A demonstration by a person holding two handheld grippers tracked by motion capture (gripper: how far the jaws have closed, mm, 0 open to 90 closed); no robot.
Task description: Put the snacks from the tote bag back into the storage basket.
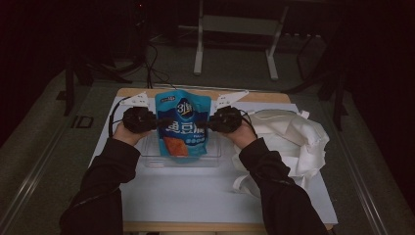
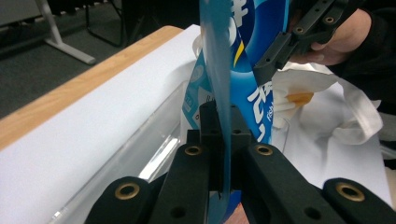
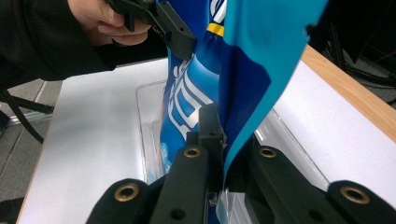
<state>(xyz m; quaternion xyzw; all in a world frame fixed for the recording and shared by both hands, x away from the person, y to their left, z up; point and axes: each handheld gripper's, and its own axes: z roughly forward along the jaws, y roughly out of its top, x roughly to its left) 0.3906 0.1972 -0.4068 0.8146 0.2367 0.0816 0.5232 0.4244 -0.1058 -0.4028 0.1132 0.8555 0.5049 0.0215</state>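
The left gripper [image 1: 157, 120] has its fingers clamped on the left edge of a blue snack bag [image 1: 184, 126], held upright over a clear plastic tray [image 1: 150, 159] on the white surface [image 1: 195, 191]. The right gripper [image 1: 211, 122] pinches the opposite edge. The bag's bottom hides the tray's inside; a crumpled white cloth bag [image 1: 293, 139] lies just right.

This looks like a lab or recording room set up for a test, not a home. The bench [image 1: 147, 93] has a wooden edge and is covered with a plain white sheet [image 1: 195, 191], and it stands on grey carpet [image 1: 39, 142]. At the far side, the feet of a metal stand [image 1: 198, 54] rest on the floor, and black cables [image 1: 154, 68] trail near them. The surroundings are dark and bare.
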